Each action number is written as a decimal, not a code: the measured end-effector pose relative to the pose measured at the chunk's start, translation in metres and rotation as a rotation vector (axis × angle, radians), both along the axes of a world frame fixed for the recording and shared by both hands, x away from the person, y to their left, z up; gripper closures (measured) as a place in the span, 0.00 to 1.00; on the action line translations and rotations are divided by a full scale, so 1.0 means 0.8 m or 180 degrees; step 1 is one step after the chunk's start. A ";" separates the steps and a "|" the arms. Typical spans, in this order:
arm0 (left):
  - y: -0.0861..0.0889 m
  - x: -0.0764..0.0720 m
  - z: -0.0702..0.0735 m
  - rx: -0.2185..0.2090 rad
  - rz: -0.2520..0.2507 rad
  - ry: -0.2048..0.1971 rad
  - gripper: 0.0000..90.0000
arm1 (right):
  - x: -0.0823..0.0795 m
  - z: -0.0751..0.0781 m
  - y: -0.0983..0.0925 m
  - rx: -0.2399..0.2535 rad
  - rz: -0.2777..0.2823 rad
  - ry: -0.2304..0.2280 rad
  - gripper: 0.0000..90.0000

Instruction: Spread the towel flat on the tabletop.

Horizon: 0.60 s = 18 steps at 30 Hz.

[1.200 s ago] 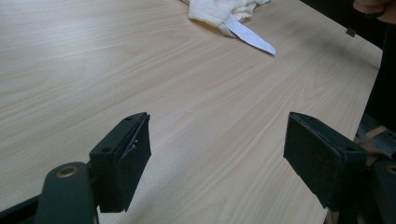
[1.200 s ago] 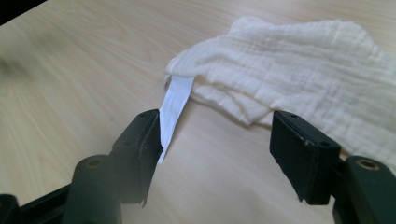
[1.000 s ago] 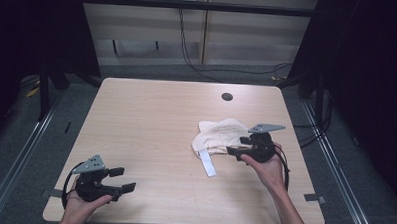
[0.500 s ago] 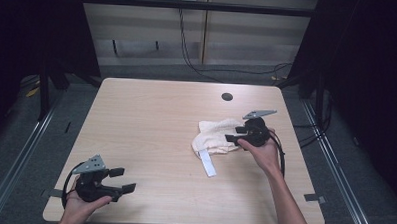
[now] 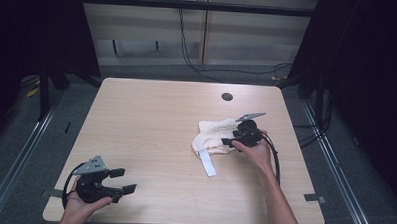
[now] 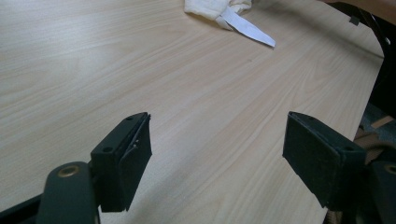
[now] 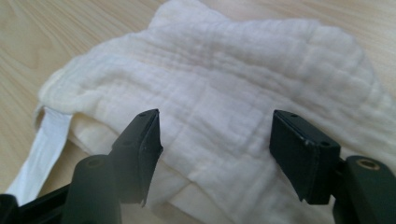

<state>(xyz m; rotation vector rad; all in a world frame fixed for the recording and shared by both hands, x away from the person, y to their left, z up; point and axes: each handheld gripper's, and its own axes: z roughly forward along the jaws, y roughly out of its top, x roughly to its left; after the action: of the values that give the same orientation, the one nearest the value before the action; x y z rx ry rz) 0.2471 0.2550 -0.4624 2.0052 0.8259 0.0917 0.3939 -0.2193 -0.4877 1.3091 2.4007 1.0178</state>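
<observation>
While our right gripper hung over the cloth at the bench's right side, its jaws had just reopened wide, gripping nothing; our left gripper gaped empty near the front-left corner.

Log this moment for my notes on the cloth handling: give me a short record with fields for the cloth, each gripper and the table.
cloth: cream cloth, crumpled, on the right half of the table, a white tag sticking out toward the person
right gripper: right gripper over the cloth, jaws open and just widened again, fabric below them, not pinched
left gripper: left gripper near the front left corner, jaws open, nothing between them
table: light wooden table with a dark round hole near the far edge
</observation>
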 end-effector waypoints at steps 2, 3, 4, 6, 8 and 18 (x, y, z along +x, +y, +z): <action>0.000 0.001 0.000 -0.0011 0.0016 0.0008 0.26 | 0.002 -0.006 0.002 0.0014 -0.0007 0.0013 0.36; 0.000 0.001 -0.001 0.0001 0.0012 0.0011 0.26 | 0.003 -0.011 0.005 -0.0037 -0.0001 0.0051 0.36; 0.000 0.001 0.000 0.0012 0.0021 0.0001 0.26 | 0.002 -0.014 0.008 -0.0081 -0.0005 0.0059 0.36; 0.000 0.000 0.000 -0.0015 0.0017 -0.0001 0.26 | 0.001 -0.015 0.010 -0.0134 0.0000 0.0016 0.38; 0.000 0.000 0.000 -0.0011 0.0017 -0.0006 0.26 | 0.001 -0.014 0.011 -0.0206 0.0015 0.0002 0.39; 0.002 -0.003 0.003 -0.0039 -0.0011 -0.0050 0.26 | 0.004 -0.008 0.015 -0.0287 -0.0017 0.0117 0.68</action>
<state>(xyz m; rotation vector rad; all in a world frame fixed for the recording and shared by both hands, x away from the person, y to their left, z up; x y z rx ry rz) 0.2447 0.2570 -0.4597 1.9920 0.8113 0.1001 0.3970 -0.2075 -0.4939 1.3134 2.4380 0.8805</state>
